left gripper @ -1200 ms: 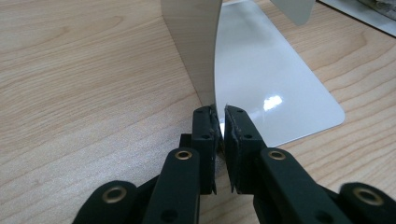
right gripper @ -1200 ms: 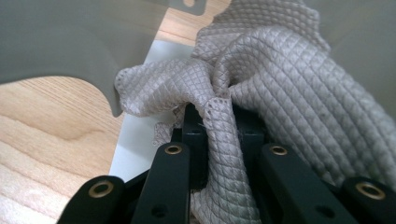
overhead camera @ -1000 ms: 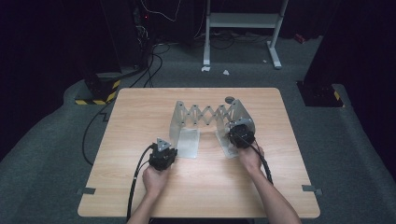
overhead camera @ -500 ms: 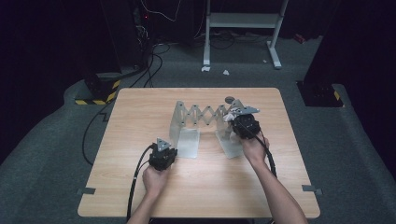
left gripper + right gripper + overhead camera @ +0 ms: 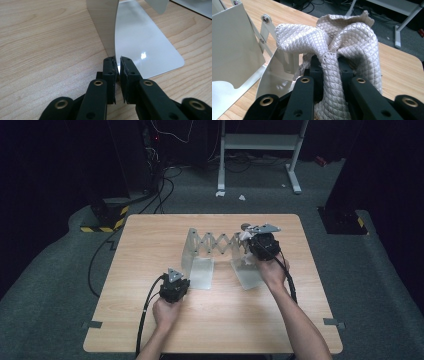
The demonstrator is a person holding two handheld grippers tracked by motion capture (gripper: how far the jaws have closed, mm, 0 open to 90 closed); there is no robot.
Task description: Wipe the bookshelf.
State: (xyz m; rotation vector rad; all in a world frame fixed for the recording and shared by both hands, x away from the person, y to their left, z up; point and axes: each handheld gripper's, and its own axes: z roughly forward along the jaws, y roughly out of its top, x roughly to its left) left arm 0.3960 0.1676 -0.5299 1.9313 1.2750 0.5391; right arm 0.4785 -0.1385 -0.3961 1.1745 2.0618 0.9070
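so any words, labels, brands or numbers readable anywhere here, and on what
None can be read.
The metal expanding book rack: bare plates, no print.
The quilted cloth in the right gripper: pattern only, no tag showing.
The left gripper, clamped on a rack plate: no marking on its fingers.
The yellow and black striped block on the floor: hazard stripes, no lettering.

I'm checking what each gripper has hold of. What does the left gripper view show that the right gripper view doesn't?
Left gripper view alone: the left gripper, jaws shut on the edge of the rack's upright metal end plate, whose flat foot lies on the table.

Right gripper view alone: the right gripper shut on a bunched, quilted beige cloth, plus the riveted scissor links, the floor and a white stand's leg beyond the table.

Both: pale metal plates of the expandable rack and the wooden tabletop.
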